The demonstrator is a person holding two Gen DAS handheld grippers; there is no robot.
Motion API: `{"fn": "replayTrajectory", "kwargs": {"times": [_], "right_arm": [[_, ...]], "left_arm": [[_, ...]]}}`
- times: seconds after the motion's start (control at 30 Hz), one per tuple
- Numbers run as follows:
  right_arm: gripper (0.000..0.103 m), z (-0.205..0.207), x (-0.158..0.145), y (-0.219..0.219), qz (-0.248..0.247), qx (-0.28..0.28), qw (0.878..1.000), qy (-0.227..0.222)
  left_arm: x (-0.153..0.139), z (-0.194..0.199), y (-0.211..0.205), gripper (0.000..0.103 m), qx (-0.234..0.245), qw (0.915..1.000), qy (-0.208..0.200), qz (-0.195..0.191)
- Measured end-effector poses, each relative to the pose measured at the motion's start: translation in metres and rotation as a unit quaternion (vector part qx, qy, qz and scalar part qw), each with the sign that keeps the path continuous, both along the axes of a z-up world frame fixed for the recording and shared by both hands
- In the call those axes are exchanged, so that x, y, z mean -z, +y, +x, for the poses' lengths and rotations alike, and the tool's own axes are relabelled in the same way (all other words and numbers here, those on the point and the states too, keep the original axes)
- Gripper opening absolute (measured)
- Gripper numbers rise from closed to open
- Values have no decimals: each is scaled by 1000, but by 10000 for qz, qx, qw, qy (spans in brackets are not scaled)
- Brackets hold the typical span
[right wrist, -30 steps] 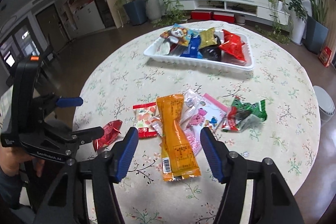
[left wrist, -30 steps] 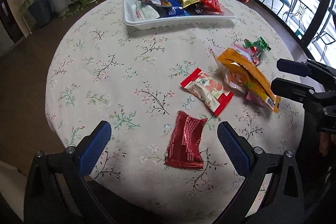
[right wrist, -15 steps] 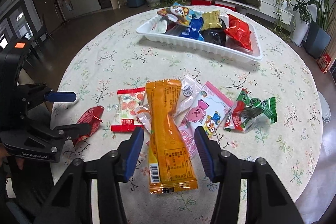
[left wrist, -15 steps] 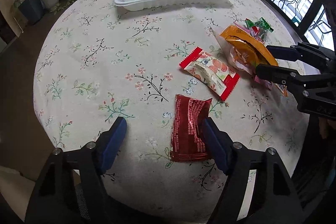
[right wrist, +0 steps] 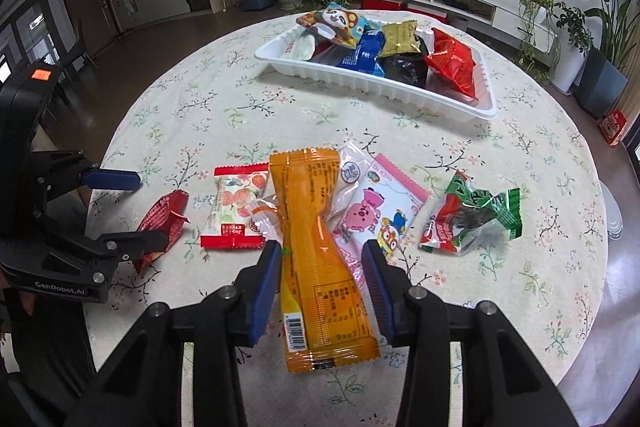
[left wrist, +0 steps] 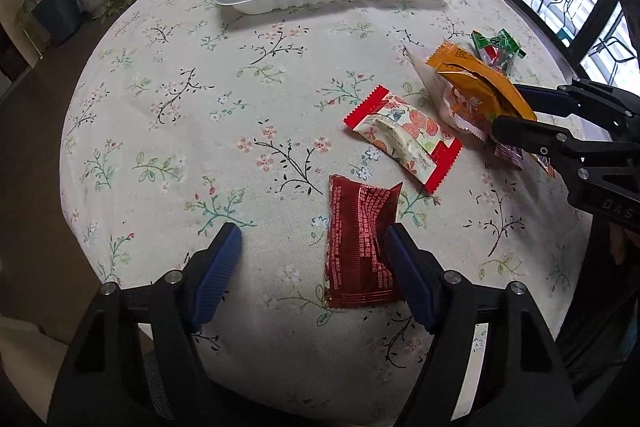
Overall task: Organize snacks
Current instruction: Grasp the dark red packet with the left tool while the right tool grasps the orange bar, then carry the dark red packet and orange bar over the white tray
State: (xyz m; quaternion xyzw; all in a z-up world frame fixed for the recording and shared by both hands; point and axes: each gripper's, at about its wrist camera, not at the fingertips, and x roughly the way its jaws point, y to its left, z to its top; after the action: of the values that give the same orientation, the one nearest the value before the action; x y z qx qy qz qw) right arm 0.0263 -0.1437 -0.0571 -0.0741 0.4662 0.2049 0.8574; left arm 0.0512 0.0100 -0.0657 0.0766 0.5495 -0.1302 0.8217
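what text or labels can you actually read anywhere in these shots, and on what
"GenRobot.AI": white lettering on the black body of the left gripper, seen in the right wrist view.
"DAS": partial lettering on the body of the right gripper, cut off in the left wrist view.
Orange packet: barcode and printed table, too small to read.
Dark red packet: rows of print, blurred.
Snacks in the white tray: unreadable.

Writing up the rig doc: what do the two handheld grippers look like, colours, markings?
Both match: matte black plastic frames with silver screw heads. Left gripper and right gripper each carry ribbed blue pads on the jaws. The left one's body shows white "GenRobot.AI" lettering and an orange square on top. No cables or sleeves visible.
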Motion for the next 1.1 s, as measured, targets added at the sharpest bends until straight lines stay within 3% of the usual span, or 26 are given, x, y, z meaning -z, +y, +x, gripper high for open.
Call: {"fn": "replayTrajectory", "kwargs": {"times": [0.17,0.3,0.43,0.47,0.5,0.67,0.87,1.1], "right_arm": [[43,0,0,-2,16,20,10000,16],[42,0,0,-1,-6,2,10000,9],[38,0,0,-1,-12,11,10000,11],[37,1,0,-1,-5,22,10000,15],[36,1,0,-1,-5,34,10000,15],[26,1,-1,-3,36,83,10000,15],[19,0,-4,-4,95,57,9999,-2],[17,-4,-8,-5,162,50,9998,-39]], "left_arm": [[0,-1,-1,68,48,10000,6,-42],[-1,0,-3,48,104,9998,13,-154],[-1,2,-6,41,151,9997,34,-207],[-2,2,-6,31,174,9995,40,-265],[-2,3,-7,28,176,9994,35,-286],[-4,1,-5,22,192,9990,-22,-396],[-4,2,-5,20,225,9987,-34,-449],[-6,-2,-6,18,313,9981,-95,-527]]}}
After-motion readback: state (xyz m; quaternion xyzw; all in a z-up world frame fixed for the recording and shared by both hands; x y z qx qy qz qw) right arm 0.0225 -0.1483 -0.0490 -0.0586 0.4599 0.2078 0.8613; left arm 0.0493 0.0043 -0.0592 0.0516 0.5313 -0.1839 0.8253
